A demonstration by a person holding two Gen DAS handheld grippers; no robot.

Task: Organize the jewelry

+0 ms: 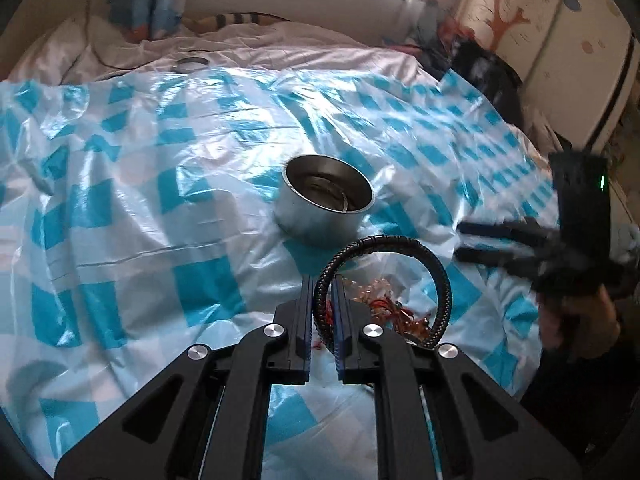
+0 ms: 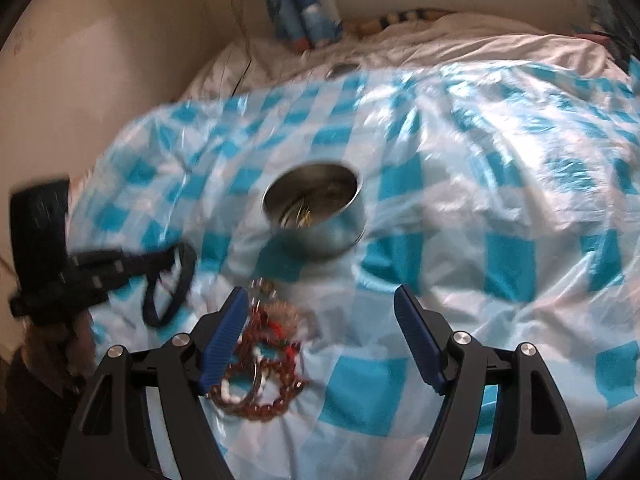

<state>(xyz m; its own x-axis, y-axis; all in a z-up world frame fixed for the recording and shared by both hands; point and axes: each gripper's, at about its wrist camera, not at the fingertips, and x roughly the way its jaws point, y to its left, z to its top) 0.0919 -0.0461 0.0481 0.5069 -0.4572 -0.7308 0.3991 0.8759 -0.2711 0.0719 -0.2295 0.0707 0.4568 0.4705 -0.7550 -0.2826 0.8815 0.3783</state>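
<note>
Two tools are at work over the bed, and we have our left tool (image 1: pixel 323 292) clamped tight on a black braided bracelet (image 1: pixel 404 248), pinching one side of the loop so the rest arcs free out to the right, clear of the pads, which should let it drop cleanly. Just beyond it, a little further off, sits the round metal tin (image 1: pixel 320 216) on the blue-and-white checked plastic sheet (image 1: pixel 160 160); we judge that tin to be the collecting place, since some thin rings or hoops already lie in its bottom. Holding the bracelet up off the sheet makes sense for carrying it over the tin's rim. Our right tool (image 2: pixel 320 336) stands with its jaws spread wide and nothing between the pads, tipped down at the near pile of reddish-brown beaded jewelry (image 2: pixel 264 360), whose left part runs under the left pad; the picture is too blurred to tell whether it touches. We take that for lining up the next pick. Far back on the white bedding lies a small round lid-like thing (image 1: pixel 192 65).
</note>
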